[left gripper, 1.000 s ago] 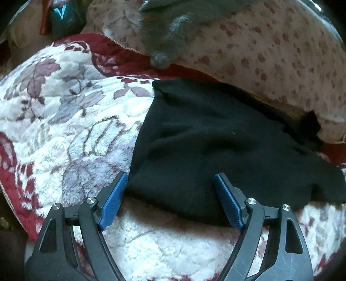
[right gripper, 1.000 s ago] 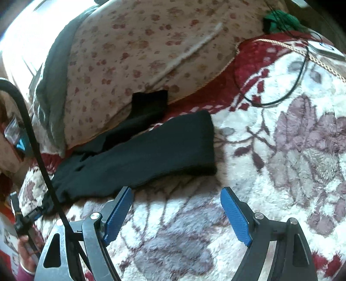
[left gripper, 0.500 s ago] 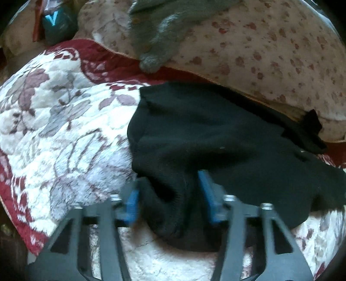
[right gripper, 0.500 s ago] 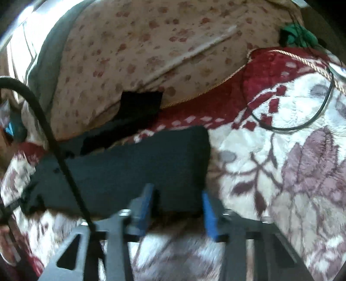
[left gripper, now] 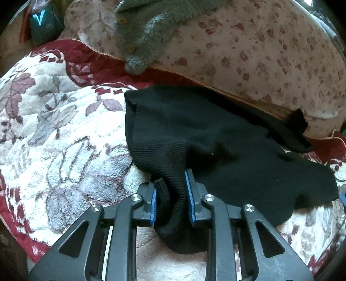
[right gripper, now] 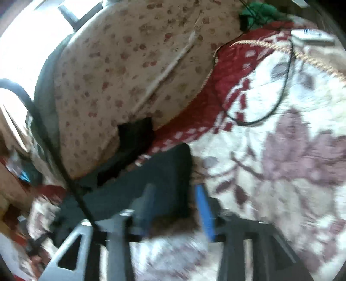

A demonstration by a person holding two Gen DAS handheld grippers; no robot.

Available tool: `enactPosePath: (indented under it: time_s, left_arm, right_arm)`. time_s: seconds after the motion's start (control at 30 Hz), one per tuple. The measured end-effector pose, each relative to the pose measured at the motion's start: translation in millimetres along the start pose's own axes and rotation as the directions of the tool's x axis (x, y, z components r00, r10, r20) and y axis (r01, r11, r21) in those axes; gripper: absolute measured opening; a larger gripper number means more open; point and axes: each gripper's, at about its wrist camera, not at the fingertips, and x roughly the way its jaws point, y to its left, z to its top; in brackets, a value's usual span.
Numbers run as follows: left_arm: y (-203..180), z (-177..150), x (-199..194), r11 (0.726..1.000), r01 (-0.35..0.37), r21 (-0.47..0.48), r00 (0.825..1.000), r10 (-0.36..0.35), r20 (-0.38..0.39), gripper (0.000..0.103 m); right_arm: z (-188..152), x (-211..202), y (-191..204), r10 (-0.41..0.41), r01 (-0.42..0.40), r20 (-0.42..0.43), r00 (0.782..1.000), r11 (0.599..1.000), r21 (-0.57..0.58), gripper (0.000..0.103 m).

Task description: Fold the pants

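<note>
Black knit pants lie across a floral red-and-white bedspread. My left gripper is shut on a bunched fold of the pants at the waist end, with cloth hanging between the blue pads. In the blurred right wrist view the leg end of the pants lies between my right gripper's fingers. The jaws stand partly closed around the cuff edge; a gap shows beside the right pad, and I cannot tell if it grips the cloth.
A spotted cream pillow lies behind the pants with a grey knit garment on it. A black cable loops on the bedspread at the right, near a green cloth. A second black leg runs under the pillow.
Both grippers moved forward onto the pants and closed from wide open. The left one has taken hold of the waist edge and bunched it. The right one has narrowed around the cuff.
</note>
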Motion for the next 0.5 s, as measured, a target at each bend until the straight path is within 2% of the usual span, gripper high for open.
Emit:
enactPosePath:
  time_s: [0.13,0.2,0.27,0.37,0.43,0.47,0.5]
  left_arm:
    - [-1,-2,0,1.000,-0.002,-0.001,1.000,0.002,-0.004,0.021]
    - [0,-2,1,1.000,-0.001,-0.002,1.000,0.001,-0.010,0.021]
    - [0,-4,3,1.000,-0.004,-0.002,1.000,0.004,-0.016,0.021]
    - [0,-5,4,1.000,-0.012,0.002,1.000,0.012,-0.018,0.021]
    - [0,-6,5,1.000,-0.006,-0.010,1.000,0.006,-0.026,0.021]
    - [1,-5,6,1.000,-0.004,-0.015,1.000,0.004,-0.030,0.021]
    - [1,-5,6,1.000,-0.002,-0.019,0.999,0.001,-0.035,0.022]
  right_arm:
    - [-21,-4,9,-0.148,0.136,-0.053,0.988,0.972,-0.193,0.047]
    - [-27,-2,9,-0.174,0.157,-0.054,0.983,0.959,-0.237,0.047]
    - [-30,3,5,-0.164,0.144,-0.063,0.984,0.959,-0.245,0.047]
    - [-24,18,0,-0.091,0.078,-0.065,0.994,0.979,-0.186,0.044]
    - [-19,29,0,-0.034,0.023,-0.067,0.997,0.986,-0.163,0.030]
    - [-18,35,1,-0.045,0.034,-0.056,0.997,0.983,-0.180,0.022]
    - [-17,40,2,-0.048,0.038,-0.057,0.997,0.983,-0.179,0.019]
